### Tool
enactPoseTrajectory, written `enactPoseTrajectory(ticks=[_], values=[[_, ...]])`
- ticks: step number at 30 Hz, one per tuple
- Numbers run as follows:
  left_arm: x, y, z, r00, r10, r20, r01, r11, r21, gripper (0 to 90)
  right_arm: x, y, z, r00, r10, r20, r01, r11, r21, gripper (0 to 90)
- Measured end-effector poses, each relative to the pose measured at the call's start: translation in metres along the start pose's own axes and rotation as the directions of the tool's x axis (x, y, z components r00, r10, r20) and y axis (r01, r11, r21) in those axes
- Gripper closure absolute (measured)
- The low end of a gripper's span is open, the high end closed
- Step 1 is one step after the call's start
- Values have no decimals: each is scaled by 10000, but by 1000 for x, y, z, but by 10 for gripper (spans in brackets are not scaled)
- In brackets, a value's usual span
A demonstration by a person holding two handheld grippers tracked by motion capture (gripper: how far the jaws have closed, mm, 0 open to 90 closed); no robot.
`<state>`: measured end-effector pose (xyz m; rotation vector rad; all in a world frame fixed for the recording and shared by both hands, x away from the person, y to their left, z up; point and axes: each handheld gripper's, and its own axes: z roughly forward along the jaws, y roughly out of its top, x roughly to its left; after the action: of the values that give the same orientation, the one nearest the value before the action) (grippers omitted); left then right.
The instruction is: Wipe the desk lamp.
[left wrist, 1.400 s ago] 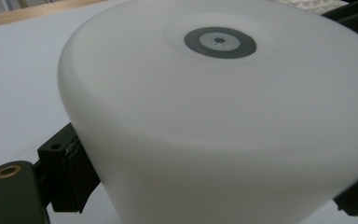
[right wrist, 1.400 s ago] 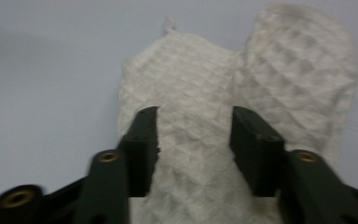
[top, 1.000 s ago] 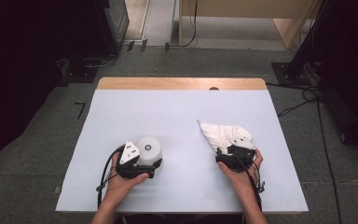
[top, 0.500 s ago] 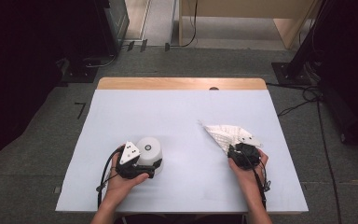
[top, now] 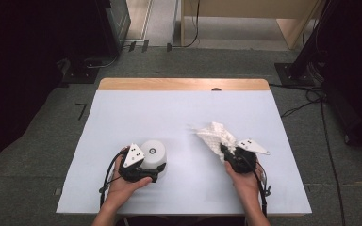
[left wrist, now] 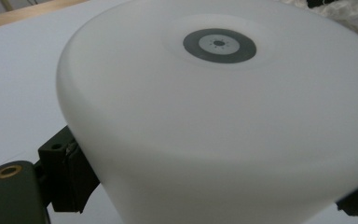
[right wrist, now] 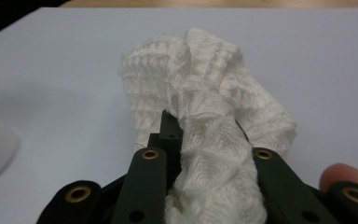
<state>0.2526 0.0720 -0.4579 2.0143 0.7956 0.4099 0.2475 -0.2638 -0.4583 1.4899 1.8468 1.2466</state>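
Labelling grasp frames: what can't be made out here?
- Left gripper view: the white dome covers its pad contact; right jaw cut by the frame edge.
- Right gripper view: the cloth wraps the fingertips, hiding the pinch.
- High view: the dome's base lies behind the gripper body; the cloth's weave is too small to read.

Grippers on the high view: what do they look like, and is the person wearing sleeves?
Both the left gripper and the right gripper are black, each topped by a grey three-cornered plate bearing small dark dots. A black cable trails from each toward the person. Brass-coloured rivets dot the jaw arms. No sleeves: the forearms are bare.
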Motion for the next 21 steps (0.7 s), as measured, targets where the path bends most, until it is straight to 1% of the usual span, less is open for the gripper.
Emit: enactPoseTrajectory(ticks=[3,5,6,7,8,10,12,14,16,17,18,21], values=[[-7,2,3,9997,195,112,-196,9998,40,83,25,4,-2,9969,-188,-764,176,9997,-169,760],[-9,3,5,9996,238,147,-239,9997,55,82,40,7,-2,9915,-329,-1256,289,9990,-329,758],[-10,4,6,9997,173,154,-173,9998,32,82,46,8,-3,9893,-405,-1402,347,9985,-433,758],[-11,4,7,9996,200,181,-201,9998,64,82,52,9,-3,9871,-461,-1533,383,9978,-533,757],[-13,5,8,9995,232,211,-233,9997,53,82,58,11,-4,9837,-489,-1733,389,9974,-609,756],[-16,6,8,9990,388,241,-391,9992,114,83,69,16,-6,9753,-695,-2099,539,9954,-794,753],[-20,7,9,9983,492,308,-496,9987,128,83,79,20,-8,9673,-896,-2372,689,9932,-941,750],[-23,8,10,9972,675,331,-682,9975,192,83,88,24,-10,9589,-1088,-2619,840,9910,-1041,747],[-27,9,10,9959,848,307,-855,9960,240,83,95,26,-10,9499,-1276,-2852,1049,9901,-938,744],[-28,10,10,9953,920,313,-928,9953,263,83,98,26,-10,9467,-1435,-2885,1223,9884,-905,743],[-29,10,11,9949,968,295,-976,9949,269,83,101,25,-10,9466,-1503,-2852,1290,9874,-920,741],[-31,10,11,9944,1019,292,-1027,9943,270,83,104,25,-12,9441,-1617,-2871,1375,9852,-1025,741]])
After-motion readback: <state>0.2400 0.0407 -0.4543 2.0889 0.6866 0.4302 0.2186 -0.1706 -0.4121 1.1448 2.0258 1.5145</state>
